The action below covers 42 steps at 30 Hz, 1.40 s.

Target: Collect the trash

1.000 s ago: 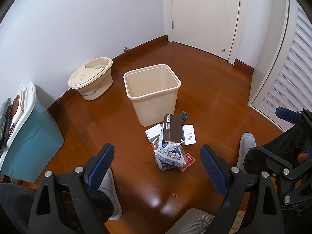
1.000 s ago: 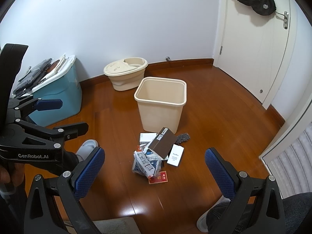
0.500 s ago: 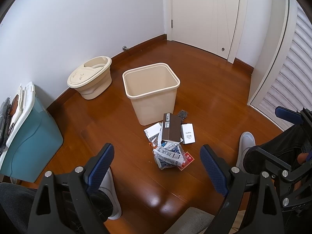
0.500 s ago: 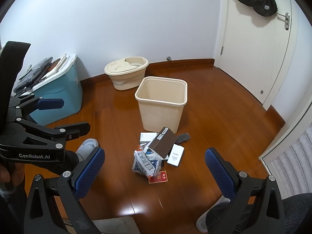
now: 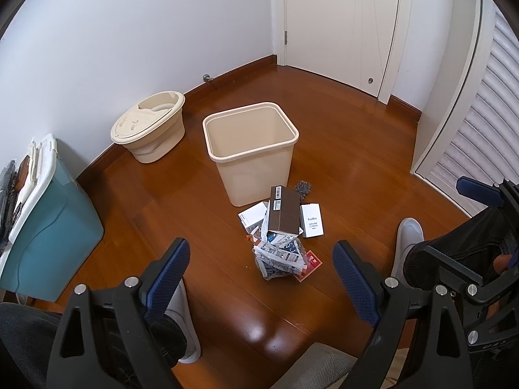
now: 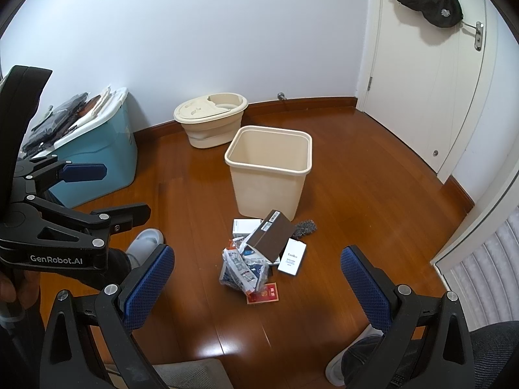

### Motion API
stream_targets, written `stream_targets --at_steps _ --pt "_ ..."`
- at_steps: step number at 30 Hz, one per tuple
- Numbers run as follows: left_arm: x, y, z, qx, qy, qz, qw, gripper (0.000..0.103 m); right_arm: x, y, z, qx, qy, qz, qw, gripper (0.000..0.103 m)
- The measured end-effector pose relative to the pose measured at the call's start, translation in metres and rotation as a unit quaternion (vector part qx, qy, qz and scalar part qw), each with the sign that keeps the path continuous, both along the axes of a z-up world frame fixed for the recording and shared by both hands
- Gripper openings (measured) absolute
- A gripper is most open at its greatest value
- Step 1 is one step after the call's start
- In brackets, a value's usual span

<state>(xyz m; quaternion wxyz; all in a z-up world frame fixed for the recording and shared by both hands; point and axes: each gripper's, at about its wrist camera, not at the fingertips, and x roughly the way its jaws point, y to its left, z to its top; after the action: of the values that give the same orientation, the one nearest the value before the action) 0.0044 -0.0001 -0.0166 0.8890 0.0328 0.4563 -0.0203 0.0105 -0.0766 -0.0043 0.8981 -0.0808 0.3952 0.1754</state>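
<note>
A: State the pose of each gripper.

B: The left gripper (image 5: 259, 278) sits at the bottom of the left wrist view, aimed down at the wooden floor (image 5: 356, 168). Its jaws are spread wide and hold nothing. The right gripper (image 6: 256, 278) has the same pose at the bottom of its own view, jaws released, nothing between them. Both are well above the floor.

A: Locate the trash.

B: The trash pile (image 5: 282, 236) lies at frame centre, on the floor just in front of the beige bin (image 5: 251, 150). A brown box (image 5: 283, 212) leans on top of it. A white box (image 5: 311, 220) lies to its right, crumpled wrappers (image 5: 279, 256) lie below, and a red card (image 5: 309, 262) sits at the lower right edge. A grey scrubber (image 6: 305, 228) rests beside the bin's base.

A: List the surroundings and obstructions.

B: A beige mop bucket (image 5: 149, 129) stands at the wall, upper left. A blue storage box (image 5: 48, 240) is at the left edge. A white door (image 5: 340, 22) is at the top. The person's white slippers (image 5: 407, 240) flank the pile. Nothing lies between the grippers and the pile.

A: Report the change from the earlier frames.

B: Minimal. Both views have shifted only slightly, the jaws remain spread, and the pile is undisturbed.
</note>
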Motion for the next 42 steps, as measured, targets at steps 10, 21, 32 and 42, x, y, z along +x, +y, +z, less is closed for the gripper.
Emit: stream_targets --at_steps 10,21,32,42 --pt "-0.001 0.000 -0.001 0.001 0.002 0.001 1.0000 0.090 -0.002 0.005 -0.003 0.000 0.000 0.000 1.000 0.103" --pt "-0.004 0.009 -0.008 -0.002 0.040 0.019 0.9990 0.090 -0.002 0.002 -0.010 0.003 0.006 -0.007 1.000 0.103" --pt "0.016 0.046 -0.021 -0.007 0.072 0.055 0.9959 0.090 0.036 -0.006 -0.042 0.018 0.094 -0.041 0.995 0.103" --pt "0.075 0.062 -0.059 -0.143 0.118 0.174 0.9672 0.090 0.144 -0.011 -0.018 -0.004 0.199 -0.040 0.979 0.103"
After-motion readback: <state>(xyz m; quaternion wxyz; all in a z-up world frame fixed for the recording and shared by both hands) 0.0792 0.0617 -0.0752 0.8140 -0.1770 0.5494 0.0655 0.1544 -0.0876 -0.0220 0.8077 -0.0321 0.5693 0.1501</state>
